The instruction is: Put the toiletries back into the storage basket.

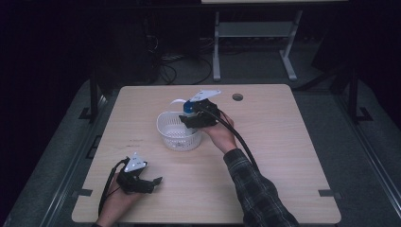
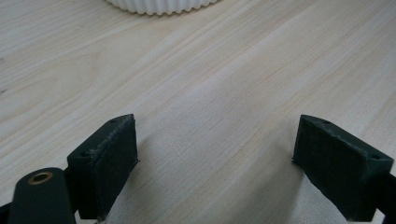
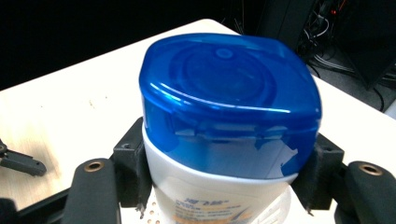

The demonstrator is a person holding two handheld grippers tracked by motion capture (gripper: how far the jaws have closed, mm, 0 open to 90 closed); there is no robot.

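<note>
The right gripper (image 1: pixel 189 116) clasps a white bottle (image 3: pixel 205 196) with a blue cap (image 3: pixel 229 102) just under the cap, over the white basket (image 1: pixel 177 135) – mid-table; the left gripper (image 2: pixel 215 163) rests near the table's (image 1: pixel 283 142) front edge, jaws spread, nothing between them

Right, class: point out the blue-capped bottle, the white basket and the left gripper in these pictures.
blue-capped bottle (image 3: pixel 229 102), right gripper view, on the blue cap's top.
white basket (image 1: pixel 166 135), high view, on its near-left wall.
left gripper (image 2: pixel 215 163), left gripper view, midway between its open jaws.
</note>
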